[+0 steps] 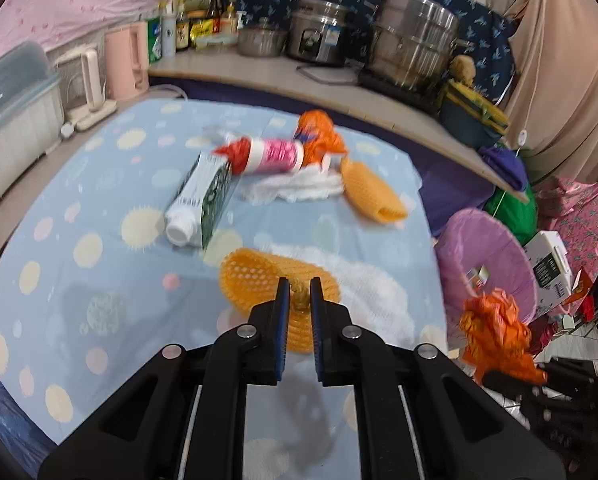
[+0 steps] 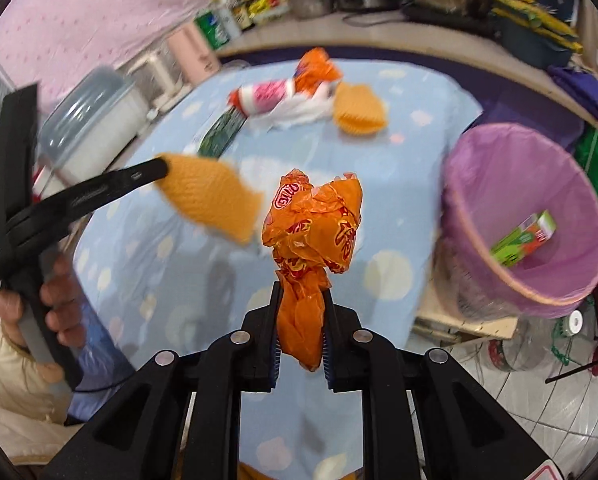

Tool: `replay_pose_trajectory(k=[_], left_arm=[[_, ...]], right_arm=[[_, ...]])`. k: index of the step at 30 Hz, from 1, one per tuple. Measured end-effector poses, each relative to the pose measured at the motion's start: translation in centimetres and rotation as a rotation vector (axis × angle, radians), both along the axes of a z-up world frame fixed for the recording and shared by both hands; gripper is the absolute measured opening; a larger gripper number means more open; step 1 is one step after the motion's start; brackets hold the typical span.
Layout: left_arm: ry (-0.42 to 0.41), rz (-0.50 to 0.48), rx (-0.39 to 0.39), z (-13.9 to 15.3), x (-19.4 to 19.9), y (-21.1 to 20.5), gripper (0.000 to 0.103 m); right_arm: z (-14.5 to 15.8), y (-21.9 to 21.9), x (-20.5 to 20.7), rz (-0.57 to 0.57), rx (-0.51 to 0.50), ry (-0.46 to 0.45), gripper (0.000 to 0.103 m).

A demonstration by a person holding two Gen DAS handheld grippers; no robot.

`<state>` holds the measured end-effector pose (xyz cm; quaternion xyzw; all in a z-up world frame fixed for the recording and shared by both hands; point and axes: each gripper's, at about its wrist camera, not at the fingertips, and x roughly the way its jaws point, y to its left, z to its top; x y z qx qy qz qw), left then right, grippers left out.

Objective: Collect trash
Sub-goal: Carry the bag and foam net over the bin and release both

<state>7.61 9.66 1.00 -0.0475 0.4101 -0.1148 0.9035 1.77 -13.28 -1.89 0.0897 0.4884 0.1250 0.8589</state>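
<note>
The right gripper's (image 2: 301, 334) fingers pinch a crumpled orange plastic wrapper (image 2: 313, 236); the purple-lined waste bin (image 2: 479, 184) gapes lower right, nearer them than the left gripper's (image 1: 299, 300) fingers, clamped on orange foam netting (image 1: 259, 280).

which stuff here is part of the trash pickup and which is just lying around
Part of the job:
- orange wrapper, pinched in the right tool
- orange foam net, held in the left tool
- pink-lined bin with a green carton inside
- second foam net, white tissue, white tube on the cloth

Just lying about:
- steel pots
- pink kettle
- sauce bottles
</note>
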Motion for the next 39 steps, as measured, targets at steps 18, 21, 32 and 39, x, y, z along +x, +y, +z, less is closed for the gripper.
replay_pose_trajectory(k=[18, 21, 32, 39], left_arm=[[-0.131, -0.265, -0.090, 6.9, 3.6, -14.2, 0.010], [-0.135, -0.309, -0.083, 6.3, 4.0, -17.3, 0.010], [-0.024, -0.403, -0.058, 0.7, 6.3, -25.3, 0.010], [0.022, -0.396, -0.026, -1.8, 7.1, -26.8, 0.011]], right_arm=[[-2.6, -14.9, 3.8, -0.430, -0.051, -0.009, 0.019], [-3.4, -16.4, 4.3, -0.463, -0.052, 0.004, 0.019], [-6.7, -19.3, 4.9, -0.533, -0.031, 0.064, 0.019], [-7.1, -19.8, 5.0, -0.555, -0.034, 0.059, 0.025]])
